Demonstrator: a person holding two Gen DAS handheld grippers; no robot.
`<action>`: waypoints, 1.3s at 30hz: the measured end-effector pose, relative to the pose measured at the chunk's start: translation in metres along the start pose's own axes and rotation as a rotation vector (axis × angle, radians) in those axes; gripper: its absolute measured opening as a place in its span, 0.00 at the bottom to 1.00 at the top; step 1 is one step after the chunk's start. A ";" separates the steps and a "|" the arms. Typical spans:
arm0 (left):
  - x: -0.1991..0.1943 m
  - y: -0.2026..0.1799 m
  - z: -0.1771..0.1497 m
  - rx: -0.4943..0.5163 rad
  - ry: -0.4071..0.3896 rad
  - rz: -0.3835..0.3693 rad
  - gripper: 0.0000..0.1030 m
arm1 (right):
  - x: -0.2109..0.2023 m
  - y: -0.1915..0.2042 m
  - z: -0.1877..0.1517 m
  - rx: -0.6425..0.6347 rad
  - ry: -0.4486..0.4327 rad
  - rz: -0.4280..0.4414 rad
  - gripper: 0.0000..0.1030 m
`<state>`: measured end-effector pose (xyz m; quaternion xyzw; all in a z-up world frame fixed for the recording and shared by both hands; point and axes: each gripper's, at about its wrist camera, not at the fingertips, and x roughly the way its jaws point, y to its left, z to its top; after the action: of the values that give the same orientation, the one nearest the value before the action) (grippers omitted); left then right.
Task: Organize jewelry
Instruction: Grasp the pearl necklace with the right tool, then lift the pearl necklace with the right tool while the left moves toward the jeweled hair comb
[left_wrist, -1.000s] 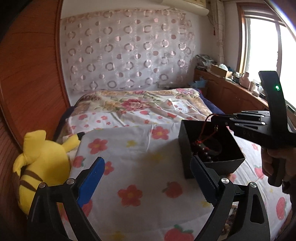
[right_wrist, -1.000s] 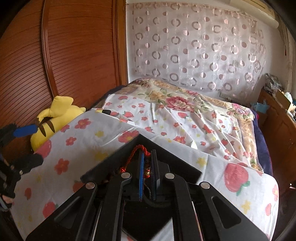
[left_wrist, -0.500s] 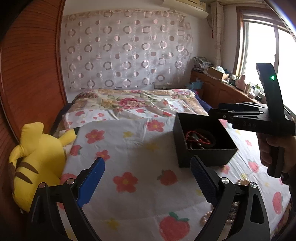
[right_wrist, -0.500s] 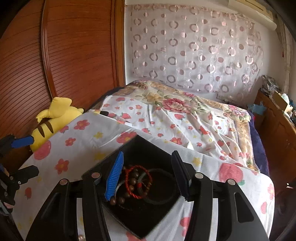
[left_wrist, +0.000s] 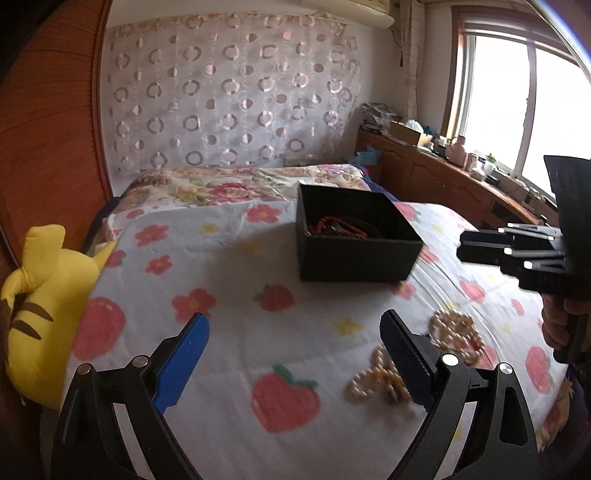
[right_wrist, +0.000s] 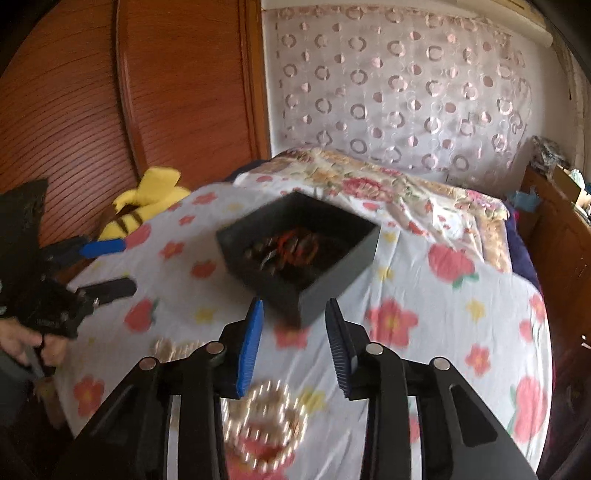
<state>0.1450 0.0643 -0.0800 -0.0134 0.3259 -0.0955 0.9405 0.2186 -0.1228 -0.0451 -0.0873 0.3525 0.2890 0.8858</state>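
Note:
A black open box sits on the flowered sheet; it also shows in the right wrist view. Inside it lie a red cord bracelet and dark beads. Pearl bead strands lie on the sheet in front of the box, another by my left gripper's right finger. A pearl strand lies under my right gripper. My left gripper is open and empty. My right gripper is open and empty, drawn back from the box.
A yellow plush toy lies at the bed's left edge against the wooden wardrobe. A wooden dresser with clutter runs under the window on the right. The patterned curtain hangs behind the bed.
My right gripper let the red bracelet drop into the box, opened, and pulled back toward me. Both grippers moved back, so the pearl strands have come into view.

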 end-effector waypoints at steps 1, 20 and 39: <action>-0.001 -0.002 -0.003 0.001 0.002 -0.004 0.87 | -0.001 0.001 -0.006 0.002 0.012 0.005 0.34; -0.016 -0.035 -0.035 0.036 0.036 -0.033 0.87 | 0.029 0.000 -0.042 0.009 0.203 0.018 0.19; -0.019 -0.037 -0.040 0.046 0.037 -0.024 0.88 | -0.039 -0.014 -0.030 0.064 0.041 0.070 0.09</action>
<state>0.0992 0.0329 -0.0965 0.0062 0.3407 -0.1148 0.9331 0.1869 -0.1630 -0.0409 -0.0526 0.3825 0.3065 0.8701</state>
